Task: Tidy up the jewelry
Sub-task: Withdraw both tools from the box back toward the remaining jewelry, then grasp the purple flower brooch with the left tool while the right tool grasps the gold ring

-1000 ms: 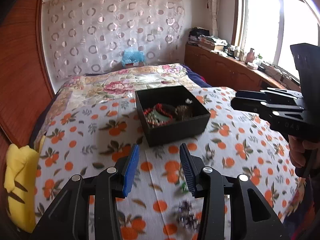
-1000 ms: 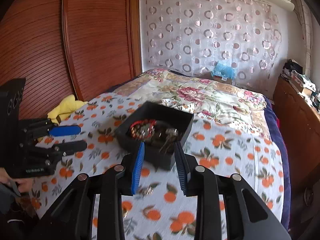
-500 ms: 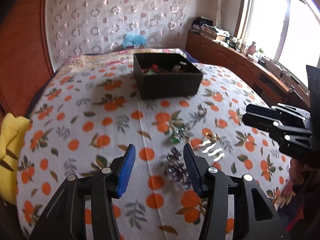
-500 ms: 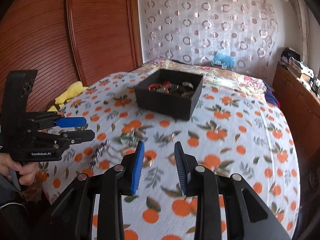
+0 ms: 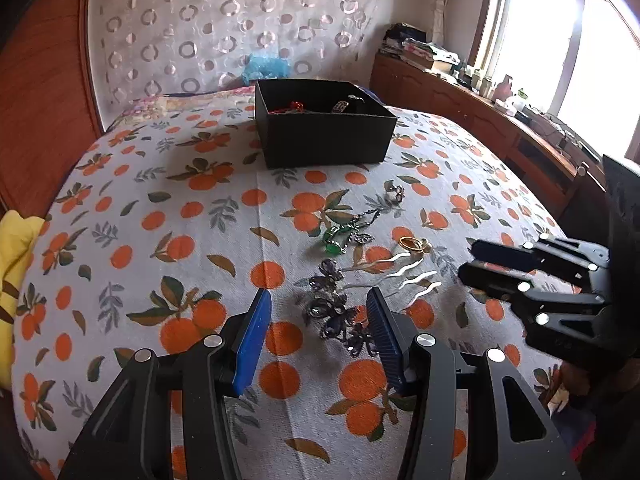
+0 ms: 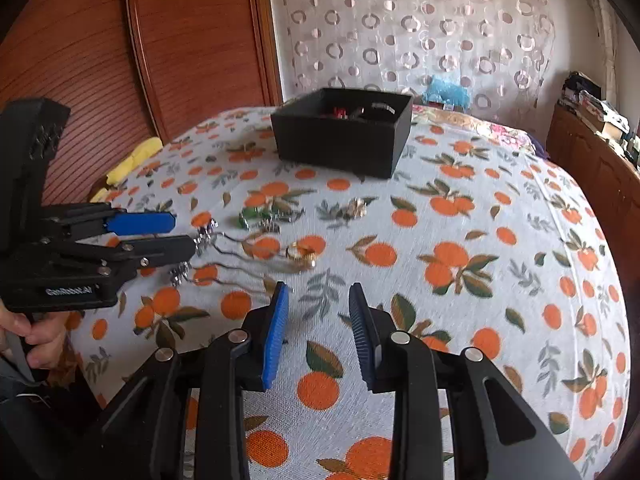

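Low in the left wrist frame, the left gripper [image 5: 318, 312] hangs with jaws parted and grasping nothing, a dark beaded hair ornament [image 5: 334, 312] lying loose between its tips; low in the right wrist frame, the right gripper [image 6: 319, 312] is also released, over bare orange-print bedspread [image 6: 460, 240]; clear cloth runs right to the bed's edge; silver wavy hairpins [image 5: 404, 276], a gold ring [image 5: 410, 243] and a green brooch [image 5: 340, 236] lie scattered mid-frame; beyond, upper centre, sits the black box [image 5: 324, 136] holding jewelry.
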`<state>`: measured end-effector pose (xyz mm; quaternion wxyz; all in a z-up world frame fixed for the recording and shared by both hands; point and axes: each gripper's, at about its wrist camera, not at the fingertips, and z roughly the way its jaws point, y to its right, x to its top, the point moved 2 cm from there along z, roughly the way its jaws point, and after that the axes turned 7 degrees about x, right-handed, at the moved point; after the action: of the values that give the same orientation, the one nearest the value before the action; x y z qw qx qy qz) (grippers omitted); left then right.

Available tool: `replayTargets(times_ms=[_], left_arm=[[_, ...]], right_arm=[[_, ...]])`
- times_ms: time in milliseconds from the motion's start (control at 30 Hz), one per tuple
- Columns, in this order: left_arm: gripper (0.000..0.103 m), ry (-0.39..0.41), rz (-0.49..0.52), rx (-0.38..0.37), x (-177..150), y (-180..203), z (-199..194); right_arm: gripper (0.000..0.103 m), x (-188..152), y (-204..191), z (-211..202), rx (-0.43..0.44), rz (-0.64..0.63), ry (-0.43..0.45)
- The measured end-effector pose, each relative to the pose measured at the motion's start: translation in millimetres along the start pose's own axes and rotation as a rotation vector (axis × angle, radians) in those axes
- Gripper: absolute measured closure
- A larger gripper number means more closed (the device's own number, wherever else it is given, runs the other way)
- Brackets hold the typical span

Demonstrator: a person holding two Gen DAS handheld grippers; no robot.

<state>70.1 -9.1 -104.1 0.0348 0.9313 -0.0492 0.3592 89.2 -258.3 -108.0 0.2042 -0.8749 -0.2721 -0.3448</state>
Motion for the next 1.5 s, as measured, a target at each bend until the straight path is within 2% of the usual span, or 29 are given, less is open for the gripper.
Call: replayTargets(times_ms=[133,567,800,1033,1500], left_arm=[[0.064,-0.015,-0.005,-0.011,-1.7,1.1,3.3],[0.064,-0.023,-0.039,0.005,-4.6,1.9,5.2],[0.078,-0.011,-0.043,-0.024,-6.0,5.3,3.8],[0.079,-0.009,-0.062,-0.031,-6.3,3.9,1.6],[0.079,0.070,-0.070,0.006,2.8,-16.9,-26.8]], right_arm=[[0.069,-1.4,-1.2,-0.2,-0.007,-0.009,0.006],[0.069,-2.2,-0.3,2.5,0.003,-0.006,0.009],[0.069,-2.6,0.0,2.8,0.003,-0.005,0.009],[0.069,-3.1,0.5,3.0,0.004,-0.004,0.008],[0.069,1.6,-2.6,6.5,-0.010,-0.030,-0.016]])
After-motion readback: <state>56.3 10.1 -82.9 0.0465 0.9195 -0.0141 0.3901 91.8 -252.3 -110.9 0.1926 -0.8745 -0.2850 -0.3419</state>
